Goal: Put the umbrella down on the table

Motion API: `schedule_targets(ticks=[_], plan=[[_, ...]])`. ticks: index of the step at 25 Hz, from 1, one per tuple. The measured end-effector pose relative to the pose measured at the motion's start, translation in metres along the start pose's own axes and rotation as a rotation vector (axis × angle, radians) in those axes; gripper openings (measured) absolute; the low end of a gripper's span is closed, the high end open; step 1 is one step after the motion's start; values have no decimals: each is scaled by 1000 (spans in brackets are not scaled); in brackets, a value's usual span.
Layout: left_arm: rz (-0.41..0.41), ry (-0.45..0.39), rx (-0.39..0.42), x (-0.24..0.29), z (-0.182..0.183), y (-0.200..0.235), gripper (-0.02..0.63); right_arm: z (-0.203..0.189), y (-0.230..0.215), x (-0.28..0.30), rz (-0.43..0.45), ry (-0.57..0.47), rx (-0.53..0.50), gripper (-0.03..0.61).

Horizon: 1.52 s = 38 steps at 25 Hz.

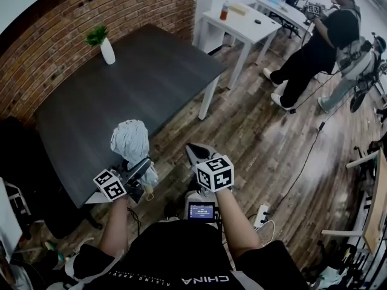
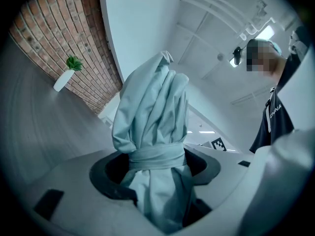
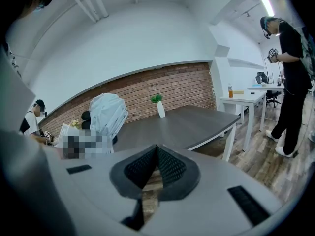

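One umbrella (image 1: pixel 129 141) — in left gripper (image 1: pixel 143 166)

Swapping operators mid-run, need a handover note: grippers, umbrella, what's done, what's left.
Left gripper: closed on the folded umbrella near its strap, bundled end up.
Right gripper: shut, empty, over the floor beside the left one.
Umbrella: in the air at the near edge of the dark table, not resting on it.
A white vase with a plant stands at the table's far side.
Done: umbrella in hand.
Left: lay it on the table, release.
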<state>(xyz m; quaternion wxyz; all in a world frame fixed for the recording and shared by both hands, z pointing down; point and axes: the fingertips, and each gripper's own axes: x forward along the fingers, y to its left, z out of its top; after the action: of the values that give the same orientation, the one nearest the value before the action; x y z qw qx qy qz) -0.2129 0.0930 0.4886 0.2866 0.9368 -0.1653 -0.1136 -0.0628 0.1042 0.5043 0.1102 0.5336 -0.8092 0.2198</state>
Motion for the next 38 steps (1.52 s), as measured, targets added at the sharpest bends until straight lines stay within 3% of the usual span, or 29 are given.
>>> schedule_targets(ticks=[9, 22, 38], plan=[[43, -21, -3, 51, 15, 33, 284, 28, -49, 37, 54, 1, -5, 9], [124, -82, 26, 154, 56, 80, 284, 88, -158, 83, 131, -18, -7, 9], [200, -102, 9, 188, 62, 121, 284, 98, -200, 124, 191, 17, -9, 9]])
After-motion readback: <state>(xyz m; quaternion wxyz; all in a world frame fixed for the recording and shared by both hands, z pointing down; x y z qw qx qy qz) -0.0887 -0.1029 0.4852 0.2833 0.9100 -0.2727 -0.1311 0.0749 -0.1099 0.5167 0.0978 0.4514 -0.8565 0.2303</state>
